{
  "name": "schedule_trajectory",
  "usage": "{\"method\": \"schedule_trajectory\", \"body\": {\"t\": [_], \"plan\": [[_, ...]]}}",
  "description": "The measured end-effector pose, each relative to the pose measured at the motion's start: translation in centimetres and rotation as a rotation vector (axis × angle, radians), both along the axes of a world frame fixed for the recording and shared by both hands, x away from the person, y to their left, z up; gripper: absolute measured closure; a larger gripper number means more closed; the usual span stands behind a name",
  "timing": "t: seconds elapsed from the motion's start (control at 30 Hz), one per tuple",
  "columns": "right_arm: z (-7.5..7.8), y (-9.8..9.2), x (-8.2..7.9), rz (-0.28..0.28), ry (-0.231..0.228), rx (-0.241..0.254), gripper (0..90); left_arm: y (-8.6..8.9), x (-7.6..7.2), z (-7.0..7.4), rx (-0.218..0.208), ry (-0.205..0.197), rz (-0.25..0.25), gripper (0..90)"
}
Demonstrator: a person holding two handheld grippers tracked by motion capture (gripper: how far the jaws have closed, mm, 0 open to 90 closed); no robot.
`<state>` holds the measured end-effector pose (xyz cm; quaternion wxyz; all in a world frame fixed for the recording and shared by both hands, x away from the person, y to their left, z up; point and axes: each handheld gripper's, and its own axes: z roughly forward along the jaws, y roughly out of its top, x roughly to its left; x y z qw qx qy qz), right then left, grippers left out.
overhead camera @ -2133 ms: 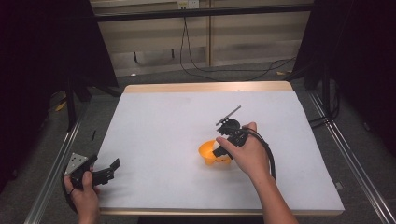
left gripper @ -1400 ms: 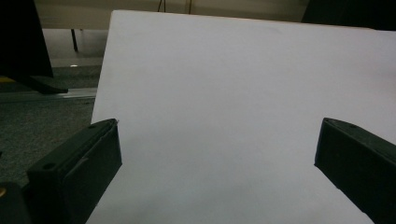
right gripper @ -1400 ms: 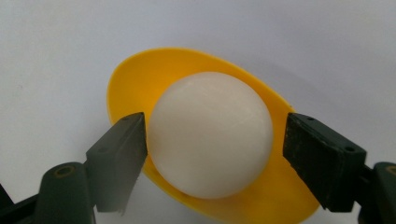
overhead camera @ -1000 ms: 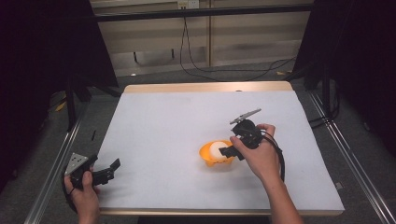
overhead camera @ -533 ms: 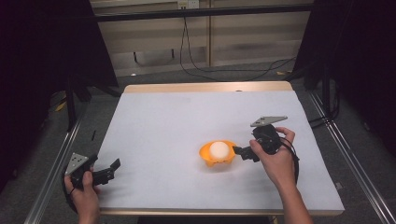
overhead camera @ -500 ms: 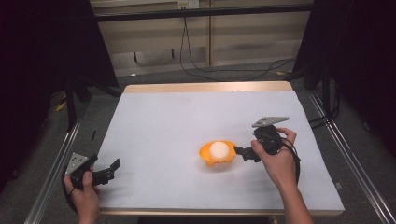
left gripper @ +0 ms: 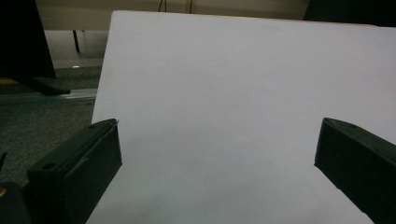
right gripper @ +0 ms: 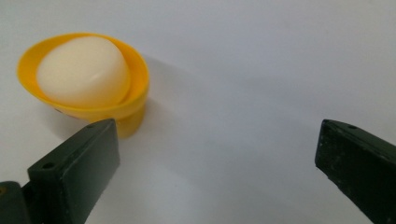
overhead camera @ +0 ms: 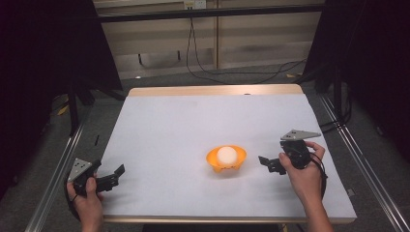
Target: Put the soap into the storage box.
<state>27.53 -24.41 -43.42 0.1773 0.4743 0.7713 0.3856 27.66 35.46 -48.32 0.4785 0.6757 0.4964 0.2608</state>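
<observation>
A small orange bowl stands near the middle of the white table top, with a white ball resting inside it. My right gripper is open just to the right of the bowl, a short gap away, jaws pointing left at it. In the right gripper view the orange bowl and its white ball sit at the upper left, above the left jaw; nothing lies between the jaws. My left gripper rests open at the table's front left corner, empty, facing bare table.
The table's left edge drops to a dark floor with a metal rail. Another rail runs along the right side. Cables hang behind the far edge. Dark curtains flank both sides.
My right gripper let go of the orange bowl and drew back to the right, away from it. The bowl with the ball stays put. The left gripper has not moved.
</observation>
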Motion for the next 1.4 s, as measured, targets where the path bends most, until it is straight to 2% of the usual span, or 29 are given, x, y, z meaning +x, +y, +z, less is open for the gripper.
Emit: {"method": "schedule_trajectory", "body": {"t": [0.17, 0.4, 0.43, 0.53, 0.9, 1.4], "plan": [[-0.8, -1.3, -0.7, -0.025, -0.015, 0.014, 0.0, 0.0, 0.0, 0.0, 0.000, 0.000, 0.000, 0.5], [-1.3, -3.0, -1.5, -0.053, -0.045, 0.025, 0.0, -0.1, 0.0, 0.0, -0.009, 0.002, -0.003, 0.5], [-1.4, -3.3, -1.7, -0.063, -0.048, 0.029, 0.0, 0.0, 0.0, 0.0, -0.001, -0.001, -0.003, 0.5], [-1.7, -4.2, -2.2, -0.083, -0.051, 0.038, 0.0, -0.1, 0.0, 0.0, -0.013, 0.002, -0.002, 0.5], [-2.7, -7.2, -4.2, -0.152, -0.056, 0.050, 0.0, -0.2, 0.0, 0.0, -0.007, 0.003, 0.001, 0.5], [-2.9, -10.3, -6.2, -0.221, -0.072, 0.064, 0.0, -0.2, -0.1, 0.0, 0.001, -0.001, 0.002, 0.5]]}}
